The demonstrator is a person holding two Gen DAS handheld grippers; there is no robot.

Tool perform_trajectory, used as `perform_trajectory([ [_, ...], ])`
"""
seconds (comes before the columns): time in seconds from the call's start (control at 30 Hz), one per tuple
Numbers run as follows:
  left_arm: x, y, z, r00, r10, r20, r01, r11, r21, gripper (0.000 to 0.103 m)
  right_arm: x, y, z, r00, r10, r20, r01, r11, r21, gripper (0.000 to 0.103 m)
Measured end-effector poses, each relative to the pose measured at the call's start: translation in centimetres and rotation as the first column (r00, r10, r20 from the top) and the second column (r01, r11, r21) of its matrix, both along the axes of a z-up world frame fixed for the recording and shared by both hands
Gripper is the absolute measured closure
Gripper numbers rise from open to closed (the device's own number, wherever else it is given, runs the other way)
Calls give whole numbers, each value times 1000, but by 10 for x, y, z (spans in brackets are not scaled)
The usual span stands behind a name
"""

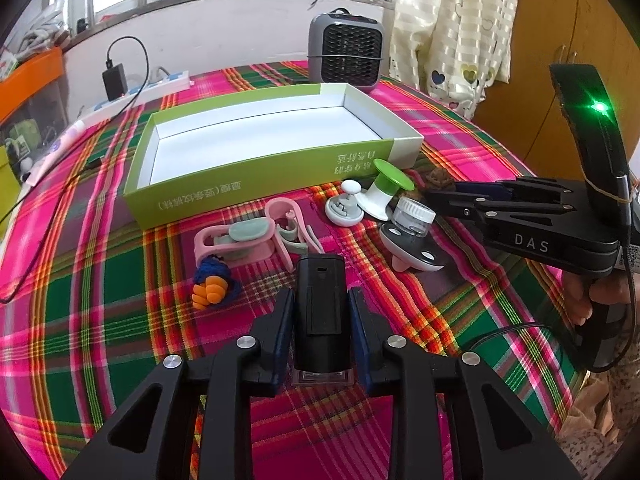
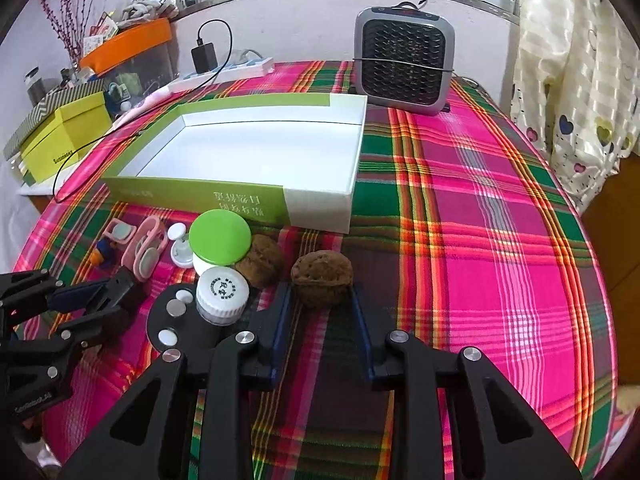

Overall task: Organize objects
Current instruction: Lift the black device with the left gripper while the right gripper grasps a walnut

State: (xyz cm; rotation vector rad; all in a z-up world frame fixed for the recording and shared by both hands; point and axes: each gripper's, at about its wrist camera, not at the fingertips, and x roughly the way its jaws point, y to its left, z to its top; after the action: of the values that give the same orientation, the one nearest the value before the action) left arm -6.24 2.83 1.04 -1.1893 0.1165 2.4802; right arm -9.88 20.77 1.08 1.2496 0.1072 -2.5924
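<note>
The left gripper (image 1: 320, 316) clamped a black block (image 1: 319, 304), the right gripper (image 2: 322, 300) a walnut (image 2: 322, 278), near the table's front edge; lifting both straight (no tilting) toward the box (image 2: 320, 200) seemed wisest.

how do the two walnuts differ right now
One walnut sits between the right gripper pads, gripped; the other walnut lies free beside it, partly hidden behind the green-topped tool. The gripped one is nearer the camera. Both are brown, wrinkled and on the plaid cloth.

left gripper (image 1: 320, 320) clamps black block (image 1: 319, 312) | green box (image 1: 224, 188) behind, apparently empty
</note>
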Motion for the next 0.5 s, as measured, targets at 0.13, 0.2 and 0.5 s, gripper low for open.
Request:
perform_trajectory([
  [0.13, 1, 0, 2, 1000, -1, -7, 1, 1000, 3, 78, 3, 1, 1, 1000, 0, -4, 0, 1000, -6, 73],
  [0.2, 2, 1, 3, 1000, 0, -11, 0, 1000, 4, 78, 4, 1, 2, 1000, 1, -4, -1, 1000, -11, 73],
  [0.5, 6, 1, 11, 1000, 4, -26, -3, 1000, 15, 78, 12, 3, 2, 1000, 5, -6, -5, 1000, -21, 73],
])
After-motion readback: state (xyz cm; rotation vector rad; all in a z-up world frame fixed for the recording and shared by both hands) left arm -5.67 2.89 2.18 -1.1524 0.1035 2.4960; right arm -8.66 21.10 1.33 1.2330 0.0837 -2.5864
